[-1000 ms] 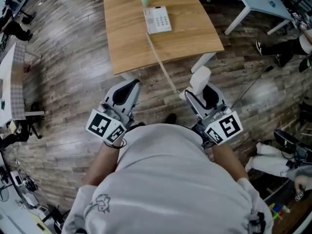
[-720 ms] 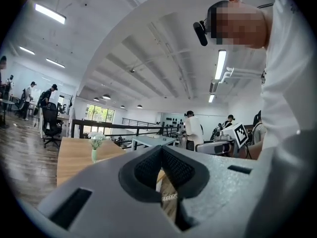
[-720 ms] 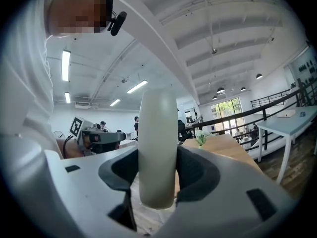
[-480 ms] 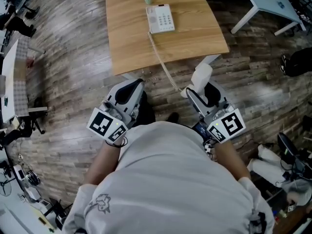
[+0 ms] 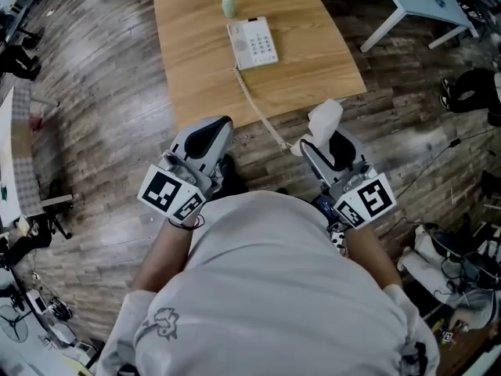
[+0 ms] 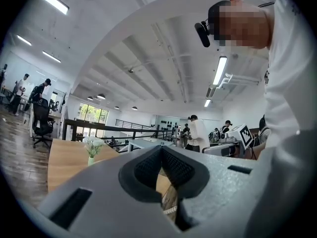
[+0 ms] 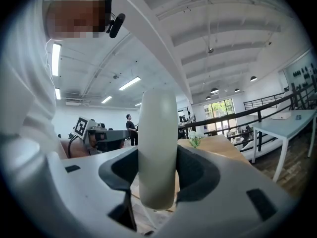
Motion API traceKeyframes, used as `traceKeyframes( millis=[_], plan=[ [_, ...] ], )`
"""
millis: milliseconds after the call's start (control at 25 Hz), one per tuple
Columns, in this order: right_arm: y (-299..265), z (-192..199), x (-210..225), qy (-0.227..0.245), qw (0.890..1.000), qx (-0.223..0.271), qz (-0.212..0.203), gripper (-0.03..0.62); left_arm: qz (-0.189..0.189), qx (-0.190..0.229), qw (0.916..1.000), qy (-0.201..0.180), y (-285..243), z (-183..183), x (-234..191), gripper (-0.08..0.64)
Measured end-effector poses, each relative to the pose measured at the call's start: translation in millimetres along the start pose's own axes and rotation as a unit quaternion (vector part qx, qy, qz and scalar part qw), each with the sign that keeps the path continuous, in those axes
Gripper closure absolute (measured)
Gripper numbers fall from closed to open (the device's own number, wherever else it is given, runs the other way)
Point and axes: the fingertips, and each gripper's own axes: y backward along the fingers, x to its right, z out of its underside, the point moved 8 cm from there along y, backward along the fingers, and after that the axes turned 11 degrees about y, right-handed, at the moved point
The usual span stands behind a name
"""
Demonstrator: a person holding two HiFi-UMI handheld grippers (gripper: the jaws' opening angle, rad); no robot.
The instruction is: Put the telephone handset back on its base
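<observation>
Just off the near edge of the wooden table (image 5: 196,61), over the plank floor (image 5: 109,131), I am clamping the white telephone handset (image 7: 157,148) between the pads of my right gripper (image 5: 319,143), its rounded end sticking up past the jaws. My left gripper (image 5: 219,128) is holding nothing, its jaws pressing together at the tips. Farther in on the tabletop the telephone base (image 5: 253,43) is lying flat, keypad up, well apart from the handset, with a coiled cord (image 5: 258,108) running between them. A small vase of flowers (image 5: 227,3) is standing just beyond the base.
</observation>
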Motion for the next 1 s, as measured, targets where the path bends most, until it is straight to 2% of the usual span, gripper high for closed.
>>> traceKeyframes(
  millis=[360, 560, 760, 1000],
  plan=[
    [-95.8, -21.6, -6.1, 0.005, 0.999, -0.011, 0.030, 0.368, 0.024, 0.013, 0.9996, 0.001, 15.2, -43.6, -97.5, 0.554],
    [-138.1, -30.8, -15.2, -0.006, 0.999, -0.021, 0.050, 0.368, 0.037, 0.020, 0.9990, 0.012, 32.5, -55.9, -142.5, 0.554],
    [-169.1, -33.3, -20.2, -0.009, 0.997, -0.039, 0.059, 0.368, 0.038, 0.026, 0.9988, 0.019, 46.5, -63.1, -176.7, 0.554],
    [-189.9, -33.6, -17.1, -0.012, 0.998, -0.049, 0.045, 0.368, 0.023, 0.033, 0.9990, 0.021, 55.8, -66.5, -193.4, 0.554]
  ],
)
